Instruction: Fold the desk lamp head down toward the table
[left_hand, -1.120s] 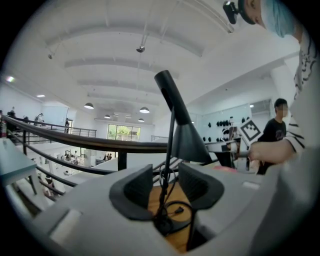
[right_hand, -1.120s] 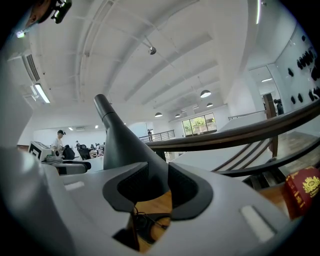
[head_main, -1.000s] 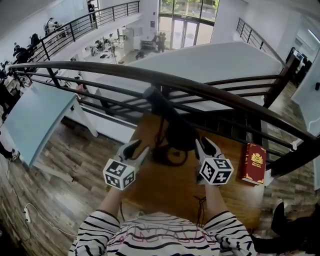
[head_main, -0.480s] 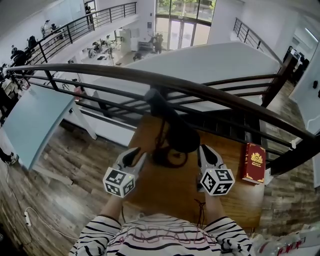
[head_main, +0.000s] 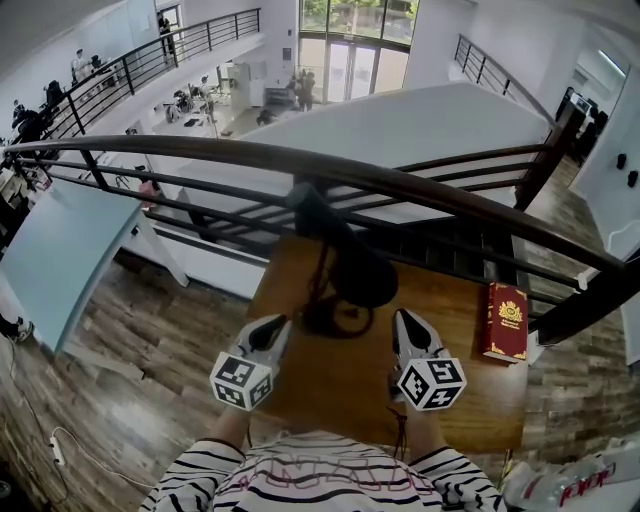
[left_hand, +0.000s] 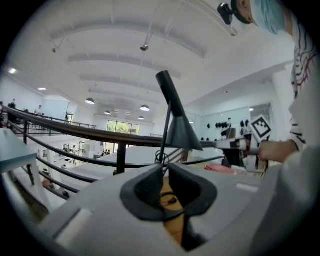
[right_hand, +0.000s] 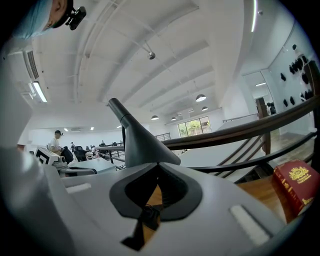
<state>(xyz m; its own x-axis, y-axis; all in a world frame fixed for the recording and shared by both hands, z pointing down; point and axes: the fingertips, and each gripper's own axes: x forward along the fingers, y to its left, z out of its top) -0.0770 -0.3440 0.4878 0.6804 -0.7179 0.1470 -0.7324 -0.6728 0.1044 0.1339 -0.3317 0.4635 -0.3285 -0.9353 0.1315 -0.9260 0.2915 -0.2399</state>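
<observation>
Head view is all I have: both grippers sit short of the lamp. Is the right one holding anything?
Observer: No. The right gripper view shows the right gripper with jaws together, only table beyond.
Operator: And the left?
Observer: The left gripper has just been closing its jaws to a narrow gap; nothing is between them, and the lamp stands farther off.
Operator: Is it folded down?
Observer: Not yet. From the side, its shade hangs clear above the table.
</observation>
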